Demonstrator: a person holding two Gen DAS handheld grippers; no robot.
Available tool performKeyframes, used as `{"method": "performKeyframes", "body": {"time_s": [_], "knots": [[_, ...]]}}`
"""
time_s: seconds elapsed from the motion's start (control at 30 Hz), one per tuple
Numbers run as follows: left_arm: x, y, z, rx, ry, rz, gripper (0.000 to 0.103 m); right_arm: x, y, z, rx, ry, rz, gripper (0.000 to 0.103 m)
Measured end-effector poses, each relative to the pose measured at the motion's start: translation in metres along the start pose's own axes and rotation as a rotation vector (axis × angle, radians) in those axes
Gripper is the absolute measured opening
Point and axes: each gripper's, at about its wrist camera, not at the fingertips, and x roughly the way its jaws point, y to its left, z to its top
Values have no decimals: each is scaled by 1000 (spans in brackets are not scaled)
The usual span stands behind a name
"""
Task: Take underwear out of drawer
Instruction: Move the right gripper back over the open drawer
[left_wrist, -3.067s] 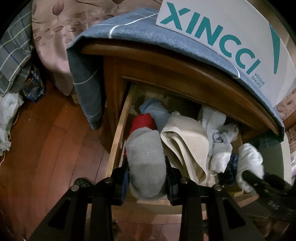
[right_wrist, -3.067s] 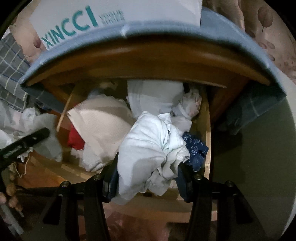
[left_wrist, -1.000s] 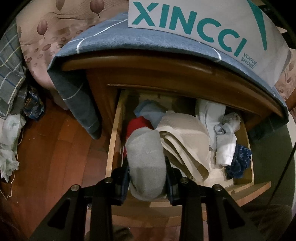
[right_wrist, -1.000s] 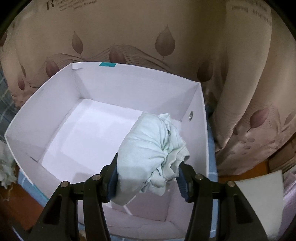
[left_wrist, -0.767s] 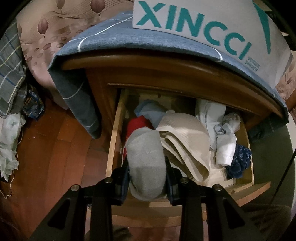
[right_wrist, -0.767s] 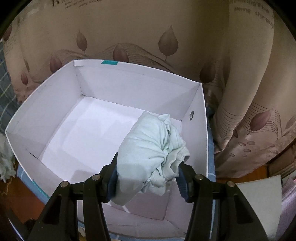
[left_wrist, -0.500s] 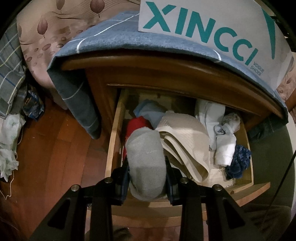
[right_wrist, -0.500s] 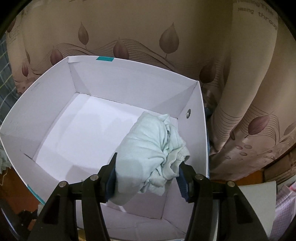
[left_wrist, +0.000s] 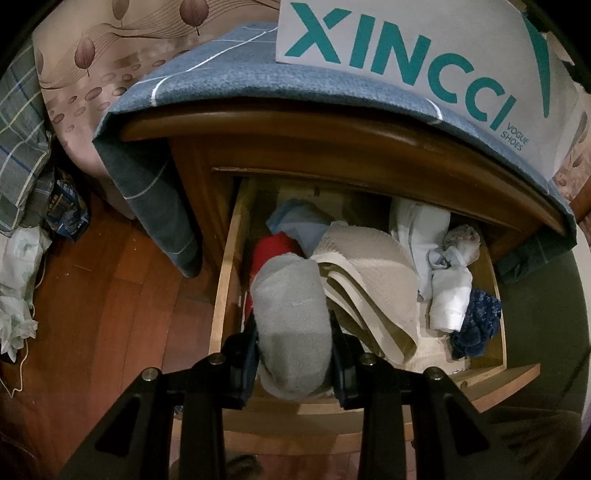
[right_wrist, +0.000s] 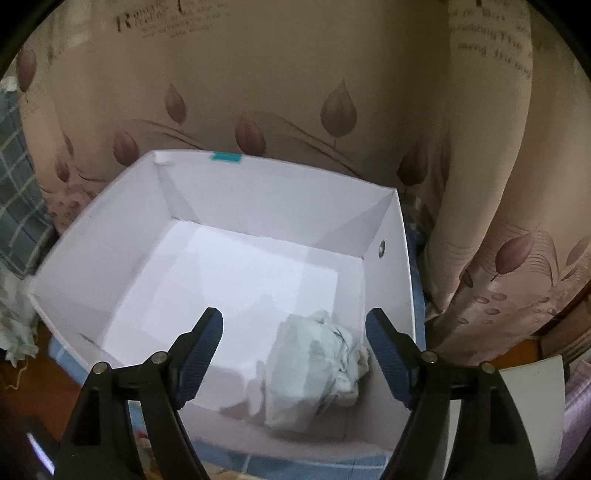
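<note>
My left gripper (left_wrist: 293, 350) is shut on a grey folded underwear (left_wrist: 291, 317) and holds it over the front left of the open wooden drawer (left_wrist: 227, 266). The drawer holds red (left_wrist: 271, 245), beige (left_wrist: 369, 280), white (left_wrist: 450, 291) and dark blue (left_wrist: 478, 321) clothes. My right gripper (right_wrist: 295, 350) is open above the white shoe box (right_wrist: 92, 236). A pale crumpled underwear (right_wrist: 314, 369) lies in the box's near right corner, below and between the fingers, apart from them.
The shoe box (left_wrist: 443, 55) stands on a blue cloth (left_wrist: 207, 74) covering the nightstand top. Leaf-patterned curtain (right_wrist: 295, 92) hangs behind the box. Wooden floor (left_wrist: 110, 295) lies left of the drawer, with bags and checked fabric (left_wrist: 18, 147) at the far left.
My right gripper has opened and let the pale underwear drop into the box's near right corner. My left gripper still holds the grey underwear over the drawer, barely moved.
</note>
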Motion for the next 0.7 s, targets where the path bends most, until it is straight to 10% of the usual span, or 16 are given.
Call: {"method": "performKeyframes", "body": {"time_s": [0.43,0.7], "knots": [[0,4,-1,-14,-6,3,32,-63,25,-75,-120,78,122,80],[-3,2,-2,-4,-20,11,32,-12,21,-164,-36,279,157,81]]}}
